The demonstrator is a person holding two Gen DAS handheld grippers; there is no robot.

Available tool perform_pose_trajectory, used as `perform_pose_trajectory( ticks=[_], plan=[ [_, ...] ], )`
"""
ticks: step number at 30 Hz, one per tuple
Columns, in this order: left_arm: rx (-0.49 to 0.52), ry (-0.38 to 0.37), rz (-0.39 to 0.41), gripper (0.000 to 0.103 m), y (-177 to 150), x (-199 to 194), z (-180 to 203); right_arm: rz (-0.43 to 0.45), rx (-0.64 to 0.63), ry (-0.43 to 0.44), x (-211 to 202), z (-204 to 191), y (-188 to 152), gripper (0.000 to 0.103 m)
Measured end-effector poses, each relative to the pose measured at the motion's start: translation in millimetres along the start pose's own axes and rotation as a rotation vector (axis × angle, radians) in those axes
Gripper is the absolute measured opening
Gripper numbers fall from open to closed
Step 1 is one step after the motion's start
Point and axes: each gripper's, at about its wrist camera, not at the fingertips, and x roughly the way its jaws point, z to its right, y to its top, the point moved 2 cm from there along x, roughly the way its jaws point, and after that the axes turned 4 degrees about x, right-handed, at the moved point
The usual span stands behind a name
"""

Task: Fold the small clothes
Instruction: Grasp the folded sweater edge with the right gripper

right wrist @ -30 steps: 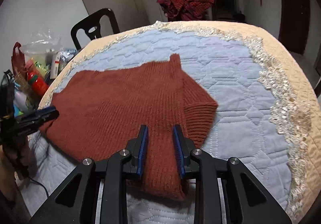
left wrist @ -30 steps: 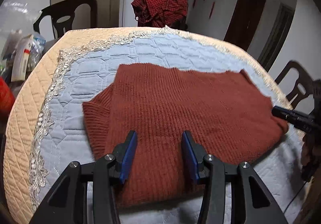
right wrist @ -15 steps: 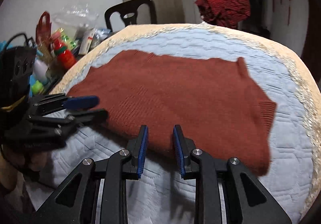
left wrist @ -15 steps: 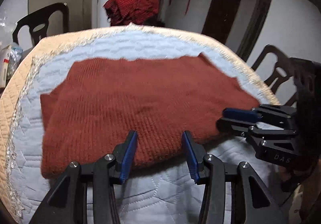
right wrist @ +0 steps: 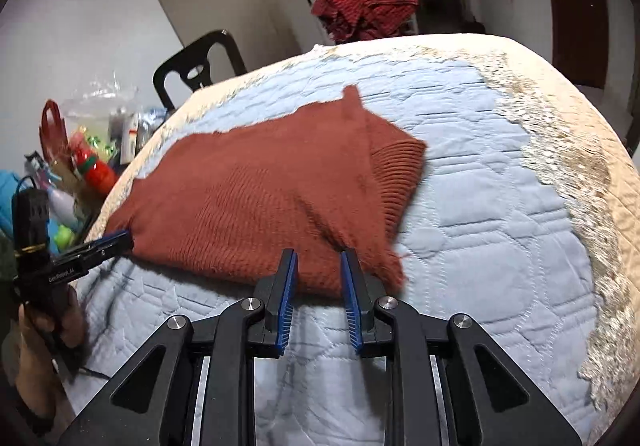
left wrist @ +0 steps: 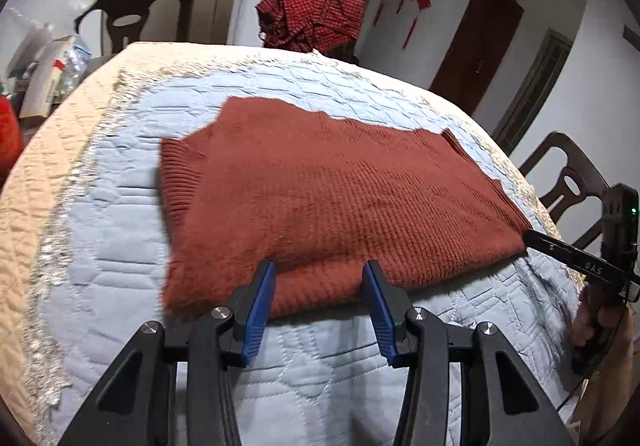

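Observation:
A rust-brown knit sweater (left wrist: 332, 202) lies folded on the quilted blue table cover (left wrist: 100, 246); it also shows in the right wrist view (right wrist: 256, 198). My left gripper (left wrist: 320, 278) is open, its blue-padded fingertips at the sweater's near edge, near its left end. My right gripper (right wrist: 318, 266) is open with a narrower gap, its tips at the near edge by the ribbed sleeve cuff (right wrist: 396, 174). Each gripper's tip shows in the other's view at the sweater's end: the right gripper (left wrist: 536, 238) and the left gripper (right wrist: 116, 238).
A red checked cloth (left wrist: 312, 22) is heaped at the table's far edge. Dark chairs (left wrist: 140, 18) stand around the table (left wrist: 568, 182). Bottles, bags and packets (right wrist: 80, 158) crowd a surface to the left. The cover has a beige lace border (right wrist: 560, 150).
Both grippers have swung apart again toward opposite ends of the sweater's near edge, after pointing inward toward each other half a second ago. The sweater lies as before.

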Motion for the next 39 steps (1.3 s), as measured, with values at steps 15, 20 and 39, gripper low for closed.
perform_pose_trajectory(
  ticks=[15,20,39],
  plan=[
    [-0.091,0.002,0.021,0.047,9.1,-2.7,-24.8,0.041,0.053,0.004,-9.8,7.0,10.6,0.020],
    [-0.080,0.002,0.066,0.047,31.1,-0.5,-21.4,0.050,0.055,0.031,5.7,0.2,27.7,0.020],
    [-0.042,0.062,-0.011,0.047,62.5,45.8,-34.7,-0.016,0.130,-0.016,58.9,20.1,67.6,0.007]
  ],
)
